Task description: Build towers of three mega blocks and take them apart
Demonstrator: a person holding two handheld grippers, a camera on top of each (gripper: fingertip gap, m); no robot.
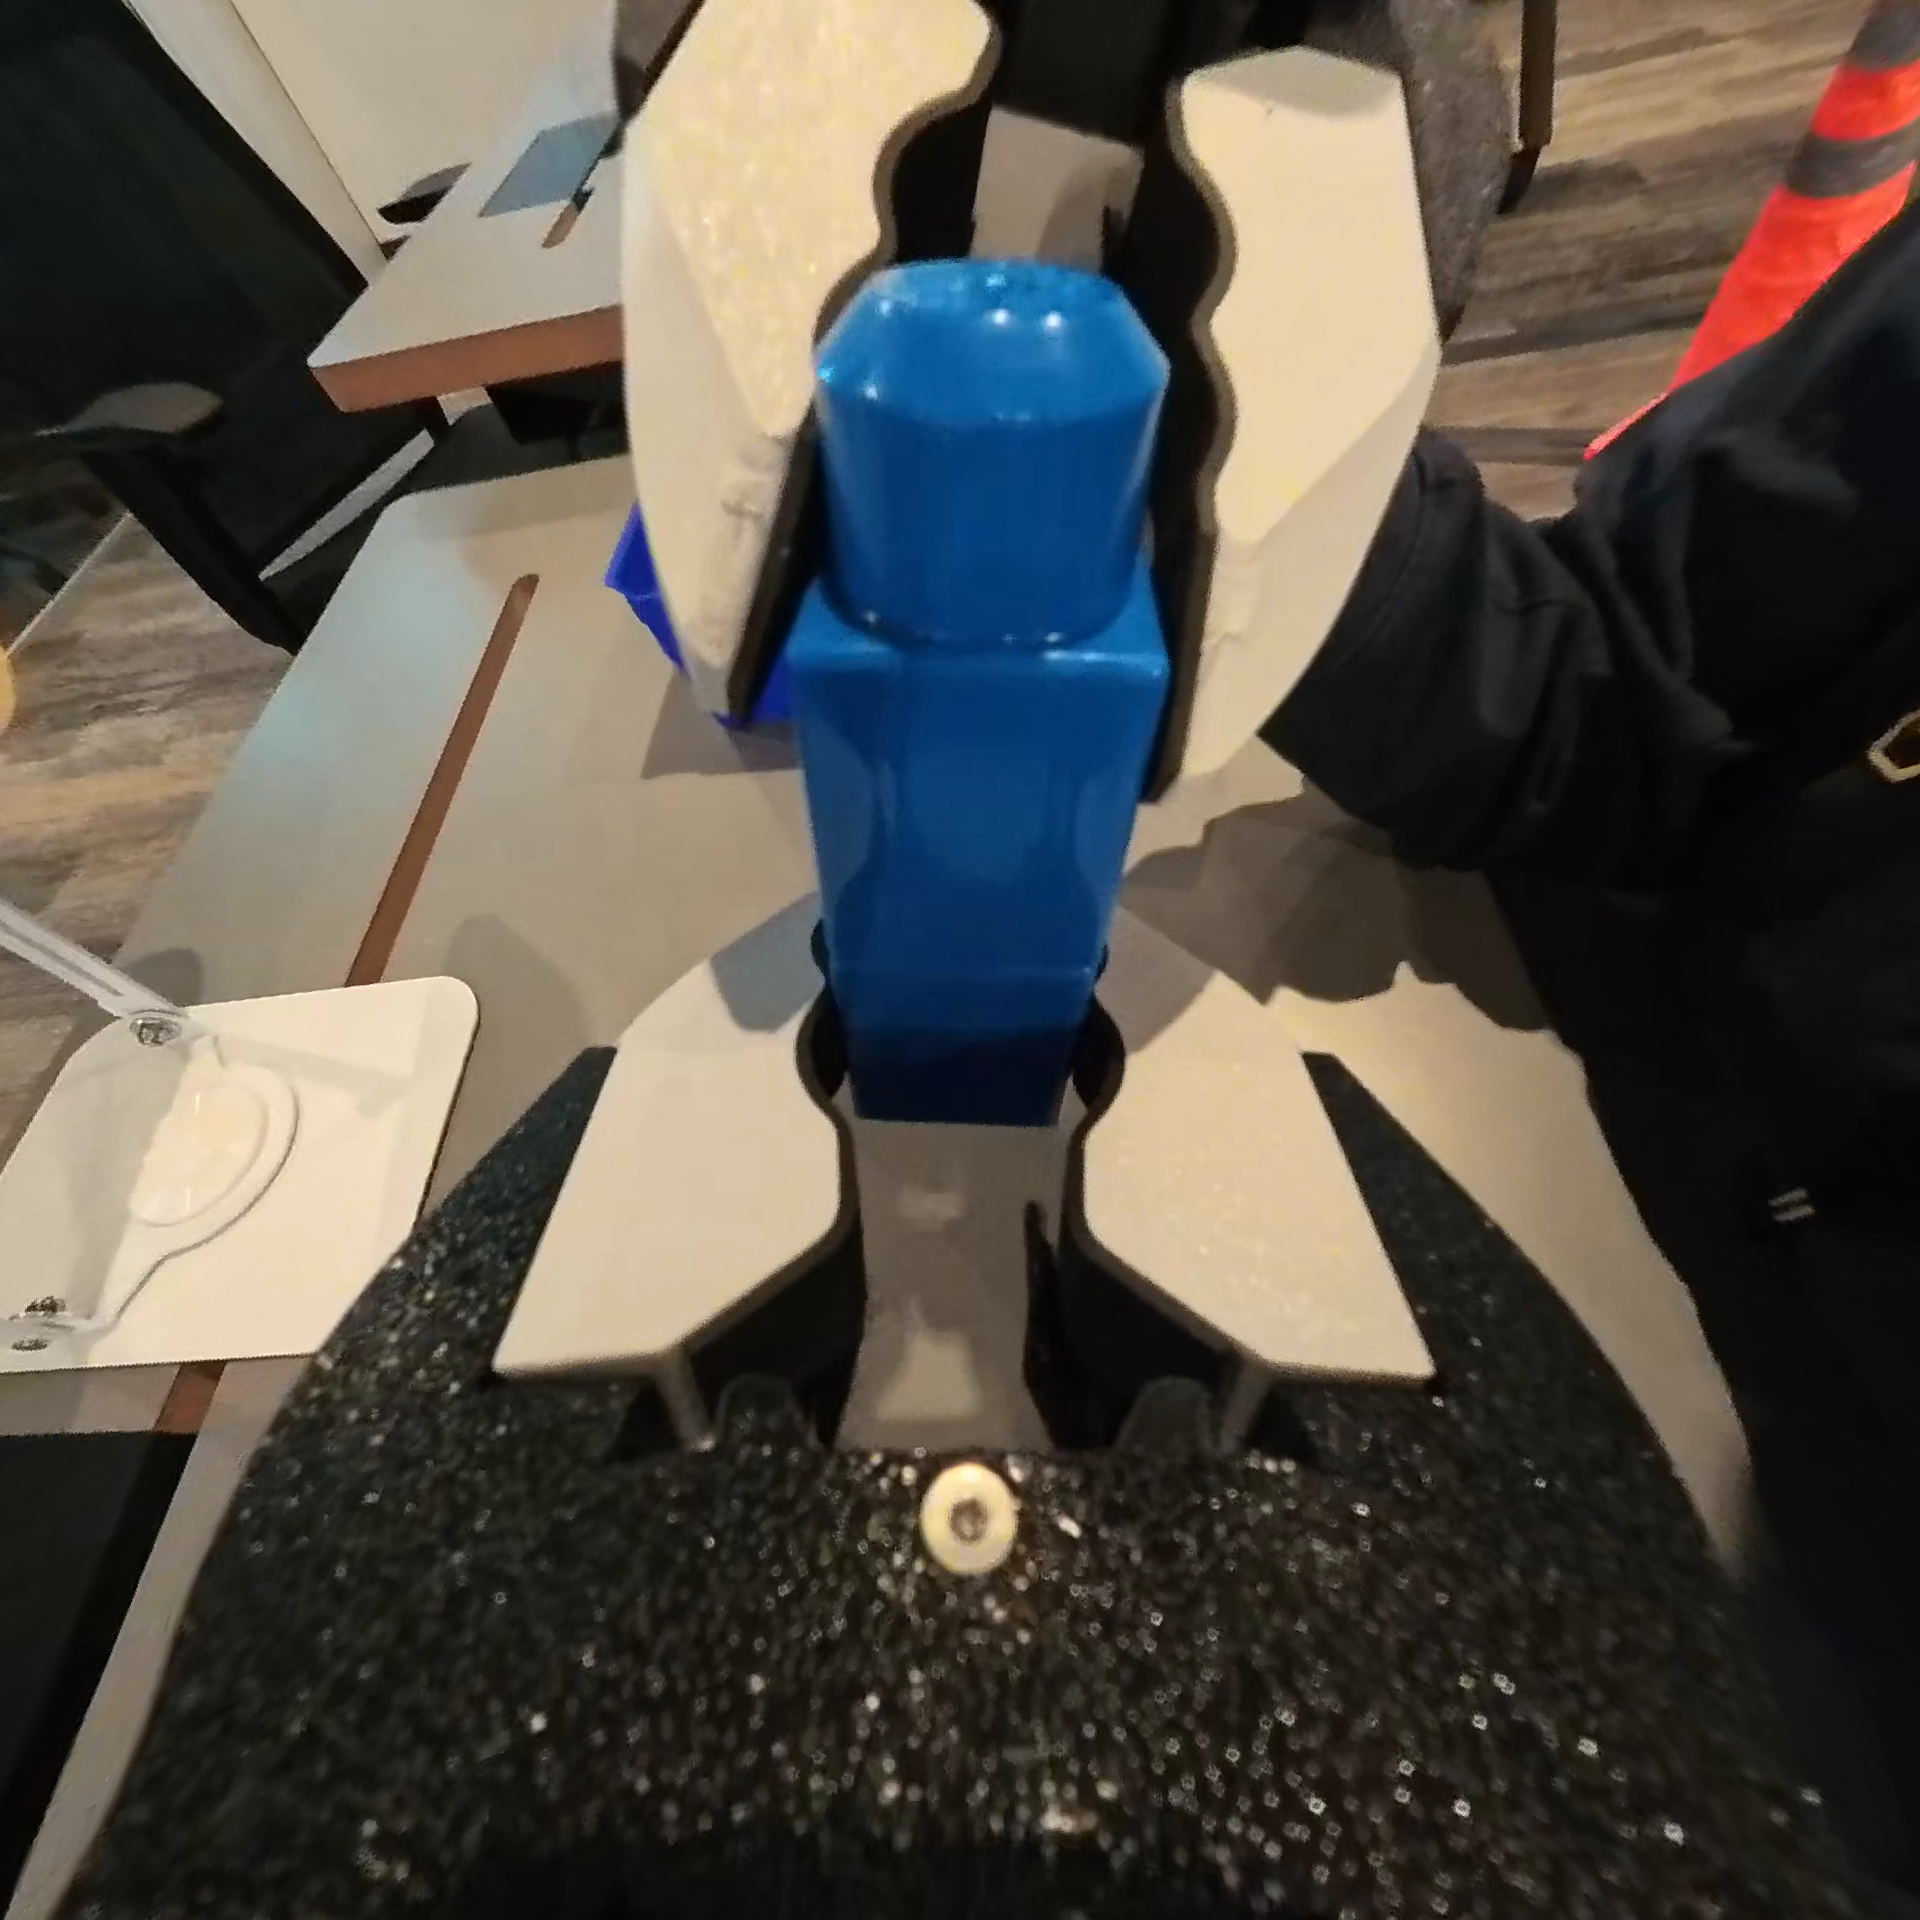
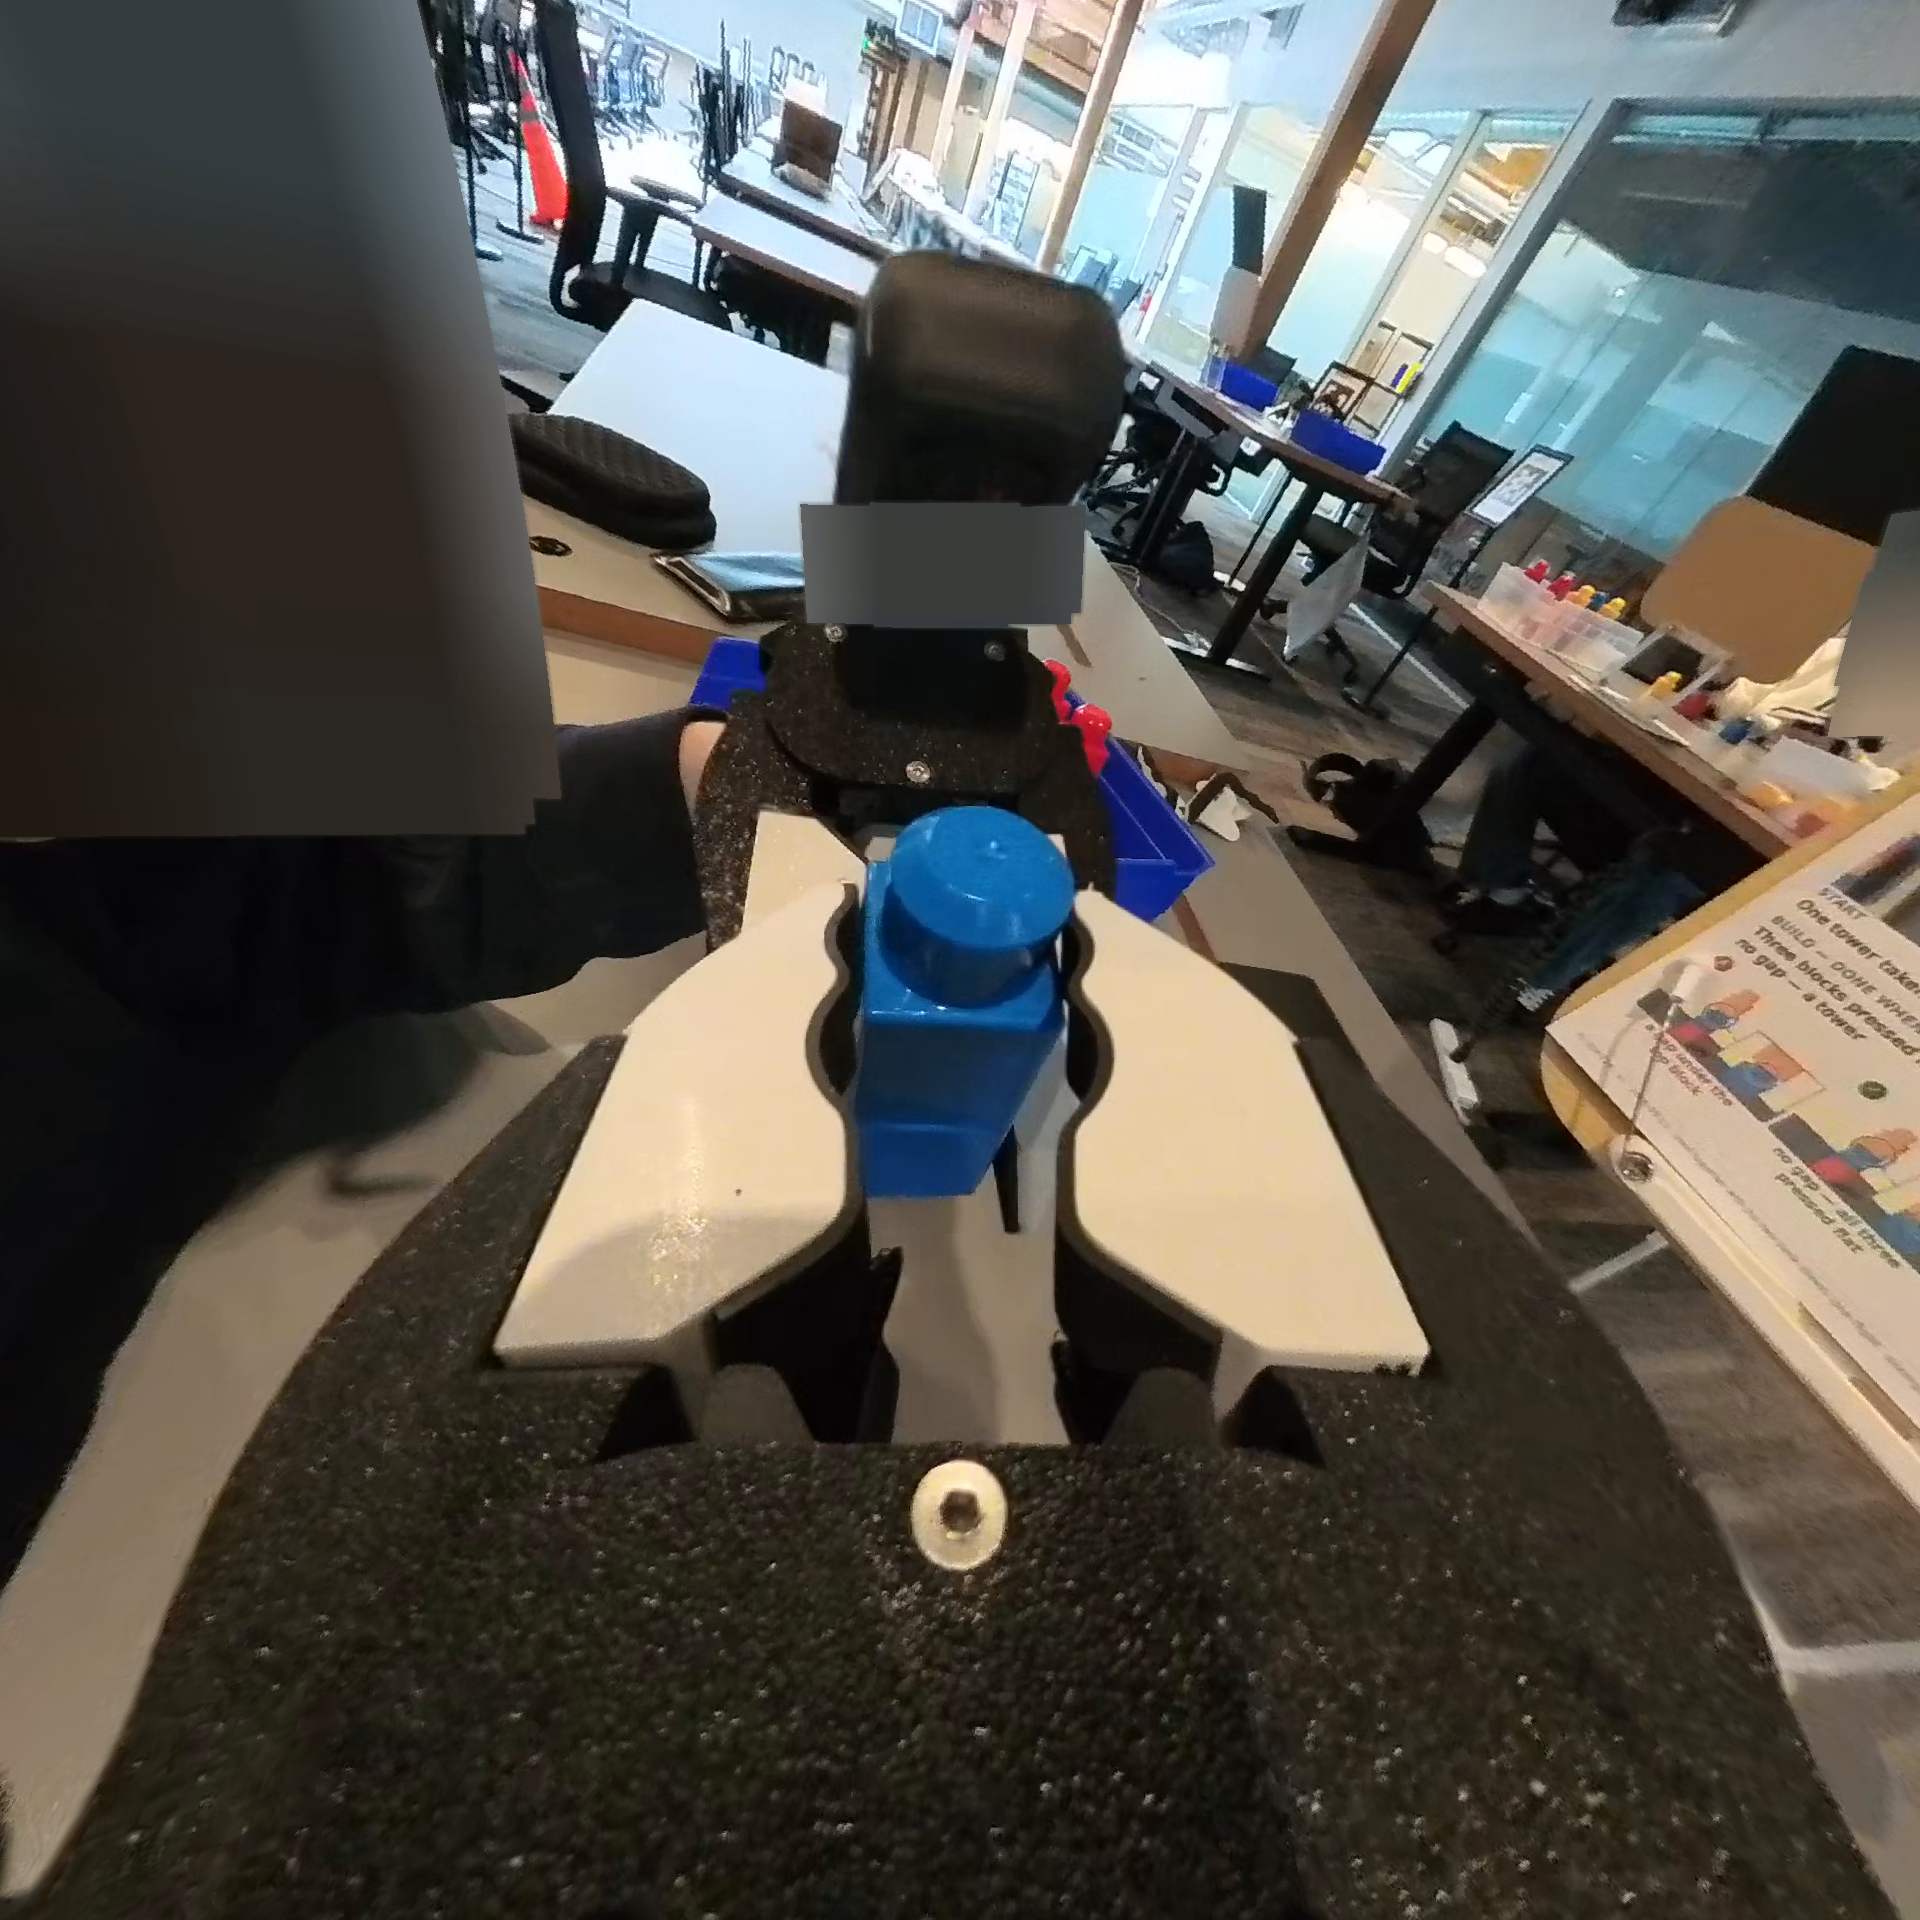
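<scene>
Above the table point(image 1: 312, 790), blue block point(image 1: 977, 727) pinched between both tools, bin point(image 2: 1153, 831) just behind.

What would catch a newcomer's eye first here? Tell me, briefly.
A glossy blue block with a round stud fills the middle of both views, gripped by the left gripper and the right gripper, which face each other. Behind it in the right wrist view sits a blue bin holding red blocks, with an illustrated sheet at the right edge.
</scene>
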